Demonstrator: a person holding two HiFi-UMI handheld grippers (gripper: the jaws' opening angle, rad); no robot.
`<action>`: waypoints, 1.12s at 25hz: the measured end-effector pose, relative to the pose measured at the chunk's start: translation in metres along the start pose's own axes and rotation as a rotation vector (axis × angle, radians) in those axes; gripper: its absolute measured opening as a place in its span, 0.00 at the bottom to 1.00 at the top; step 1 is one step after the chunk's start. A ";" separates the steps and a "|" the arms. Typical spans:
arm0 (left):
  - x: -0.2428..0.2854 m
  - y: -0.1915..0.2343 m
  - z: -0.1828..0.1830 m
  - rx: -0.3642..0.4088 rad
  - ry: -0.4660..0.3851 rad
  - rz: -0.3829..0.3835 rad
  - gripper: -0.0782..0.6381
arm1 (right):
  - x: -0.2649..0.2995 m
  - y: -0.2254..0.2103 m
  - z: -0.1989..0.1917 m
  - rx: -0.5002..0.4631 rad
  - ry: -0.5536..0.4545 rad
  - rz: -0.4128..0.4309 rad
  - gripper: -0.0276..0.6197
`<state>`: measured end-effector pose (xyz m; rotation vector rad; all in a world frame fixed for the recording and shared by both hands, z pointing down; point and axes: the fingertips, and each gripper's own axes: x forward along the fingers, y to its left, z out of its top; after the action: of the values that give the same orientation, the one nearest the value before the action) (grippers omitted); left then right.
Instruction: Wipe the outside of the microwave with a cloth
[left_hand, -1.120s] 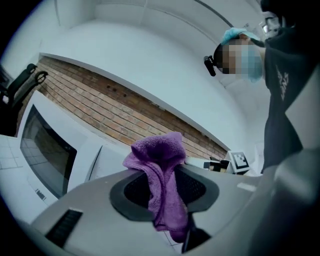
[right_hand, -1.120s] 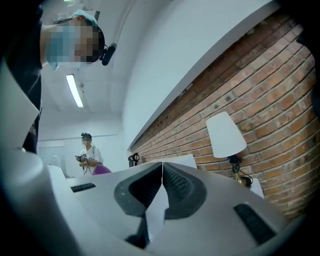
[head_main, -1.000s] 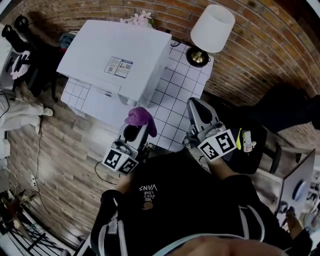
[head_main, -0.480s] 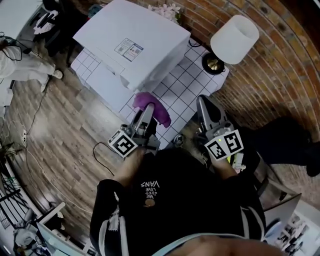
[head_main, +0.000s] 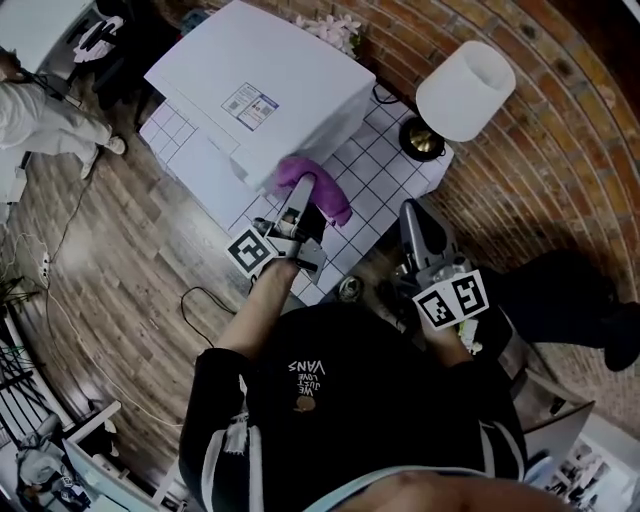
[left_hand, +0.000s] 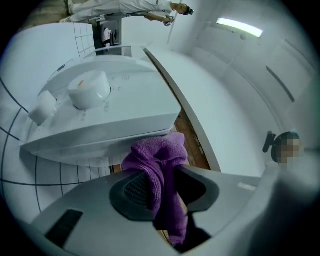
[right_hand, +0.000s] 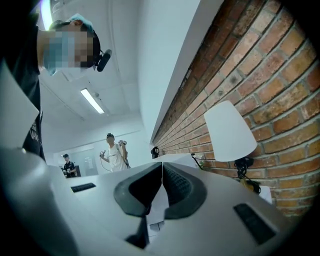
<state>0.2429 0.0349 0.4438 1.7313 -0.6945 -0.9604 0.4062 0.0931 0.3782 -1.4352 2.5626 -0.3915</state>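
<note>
My left gripper (head_main: 303, 203) is clenched on the purple cloth (head_main: 322, 190), which bunches out past the jaw tips and hangs down behind them. The cloth's front fold touches the lower edge of the white microwave (head_main: 250, 90) at its corner nearest me, below the two round knobs (left_hand: 90, 90). The microwave stands on the left part of the gridded table (head_main: 372, 168). My right gripper (head_main: 417, 218) hangs over the table's near right edge, well apart from the microwave, its jaws pressed together on nothing. A white lamp (head_main: 465, 88) stands at the far right corner, by the brick wall (head_main: 560, 150).
</note>
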 end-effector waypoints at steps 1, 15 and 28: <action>0.009 0.003 -0.001 -0.004 0.003 -0.007 0.29 | -0.003 -0.004 0.000 -0.002 0.001 -0.009 0.04; 0.166 0.046 -0.051 -0.115 0.070 -0.102 0.29 | -0.056 -0.065 0.007 -0.003 0.001 -0.194 0.04; 0.147 0.028 -0.081 -0.162 0.120 -0.105 0.29 | -0.054 -0.069 0.004 0.016 0.007 -0.169 0.04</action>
<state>0.3880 -0.0537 0.4439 1.6787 -0.4401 -0.9490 0.4908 0.1041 0.3973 -1.6537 2.4453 -0.4406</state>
